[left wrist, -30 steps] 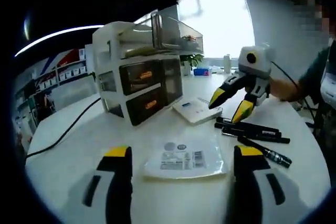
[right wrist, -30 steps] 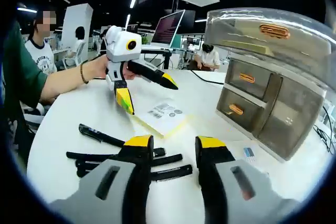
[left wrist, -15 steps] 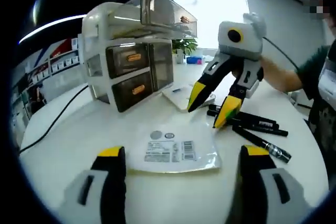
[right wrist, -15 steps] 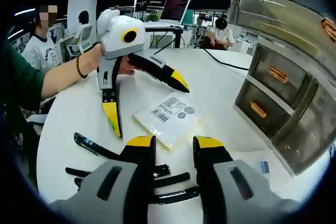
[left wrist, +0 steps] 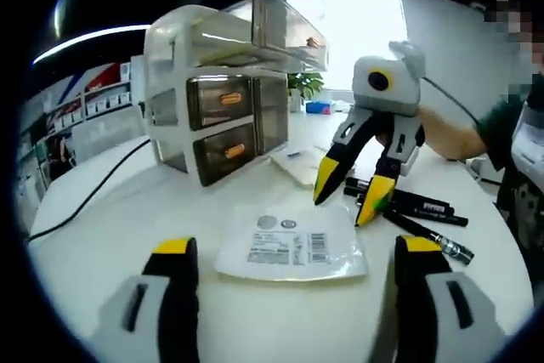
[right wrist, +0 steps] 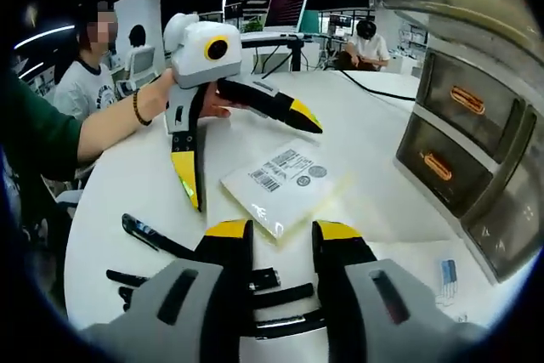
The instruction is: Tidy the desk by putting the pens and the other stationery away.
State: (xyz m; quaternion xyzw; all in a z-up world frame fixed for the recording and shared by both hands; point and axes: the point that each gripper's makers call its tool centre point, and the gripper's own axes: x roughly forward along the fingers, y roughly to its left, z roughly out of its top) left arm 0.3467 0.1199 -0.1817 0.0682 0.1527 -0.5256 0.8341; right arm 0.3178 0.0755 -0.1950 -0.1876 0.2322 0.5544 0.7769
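Right gripper [left wrist: 348, 201] spread open, empty, poised over black pens [left wrist: 412, 206] on white desk [left wrist: 102, 210]; left gripper [right wrist: 246, 163] wide open above sealed packet [right wrist: 285, 184]. Risk, judged: tip nudging a pen and rolling it (round barrels), or both tools colliding. Left gripper view gives whole drawer unit [left wrist: 225, 116]; right gripper view adds pens lying under own jaws.

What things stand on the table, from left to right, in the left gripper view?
Black cable → drawer organizer → sealed packet with barcode label → right gripper → black pens.
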